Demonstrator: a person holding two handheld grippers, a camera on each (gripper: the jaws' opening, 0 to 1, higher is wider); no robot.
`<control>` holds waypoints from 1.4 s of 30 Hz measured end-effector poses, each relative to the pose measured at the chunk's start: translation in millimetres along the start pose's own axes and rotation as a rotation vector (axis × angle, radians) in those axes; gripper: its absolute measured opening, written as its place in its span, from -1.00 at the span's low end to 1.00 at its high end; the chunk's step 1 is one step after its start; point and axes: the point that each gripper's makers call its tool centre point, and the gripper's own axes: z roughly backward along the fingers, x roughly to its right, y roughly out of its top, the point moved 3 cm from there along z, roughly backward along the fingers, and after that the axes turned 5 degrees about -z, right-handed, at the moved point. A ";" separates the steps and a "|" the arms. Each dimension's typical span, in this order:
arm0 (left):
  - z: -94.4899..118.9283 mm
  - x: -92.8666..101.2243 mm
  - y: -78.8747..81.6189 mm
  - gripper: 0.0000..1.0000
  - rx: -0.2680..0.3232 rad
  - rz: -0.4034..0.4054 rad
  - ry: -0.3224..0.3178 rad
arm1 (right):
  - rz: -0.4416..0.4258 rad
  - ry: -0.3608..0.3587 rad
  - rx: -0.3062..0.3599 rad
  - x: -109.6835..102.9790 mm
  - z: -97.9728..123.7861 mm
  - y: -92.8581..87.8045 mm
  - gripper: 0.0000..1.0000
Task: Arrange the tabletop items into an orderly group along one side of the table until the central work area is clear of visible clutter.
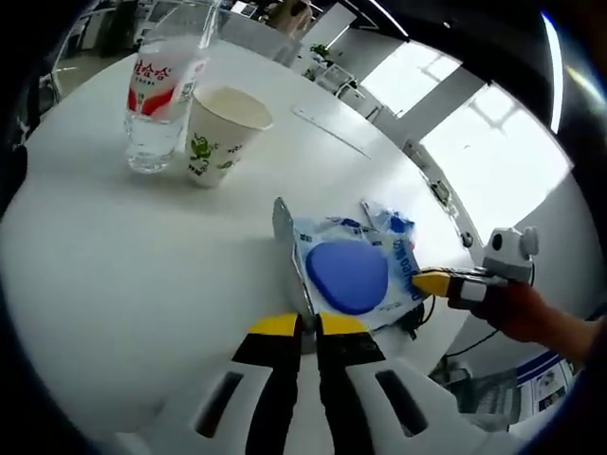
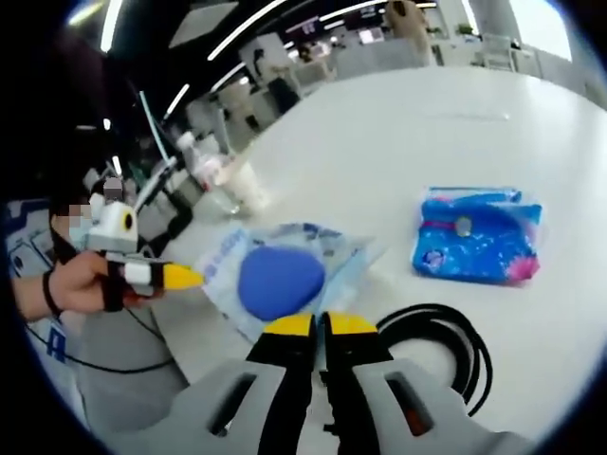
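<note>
Left gripper view: a clear packet with a blue disc (image 1: 353, 275) is pinched at opposite edges by both grippers, the left gripper (image 1: 308, 324) and right gripper (image 1: 427, 283) each pressed together on it above the white table (image 1: 114, 275). Beyond the packet, a paper cup (image 1: 220, 133) and water bottle (image 1: 161, 90) are already grouped. A blue pouch (image 2: 477, 234) and black cable (image 2: 446, 341) beside the packet are left unsorted, so the task is judged partly done.

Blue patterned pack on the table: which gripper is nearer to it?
Right. The right gripper pinches the clear packet at the edge nearest the blue patterned pack. The left gripper holds the packet's opposite corner, farther from the pack.
</note>
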 end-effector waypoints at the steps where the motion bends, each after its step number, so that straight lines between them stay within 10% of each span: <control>1: -2.2 0.7 2.1 -0.95 0.001 -0.001 0.000 | -0.001 -0.003 0.002 3.2 -0.1 2.6 -0.98; 26: -36.2 -23.1 67.7 -0.97 0.134 0.121 0.077 | 0.085 0.016 -0.002 24.1 -34.5 69.4 -0.98; 42: -50.6 -43.2 76.2 -0.97 0.165 0.185 0.177 | 0.035 0.005 -0.028 33.1 -65.3 65.7 -0.98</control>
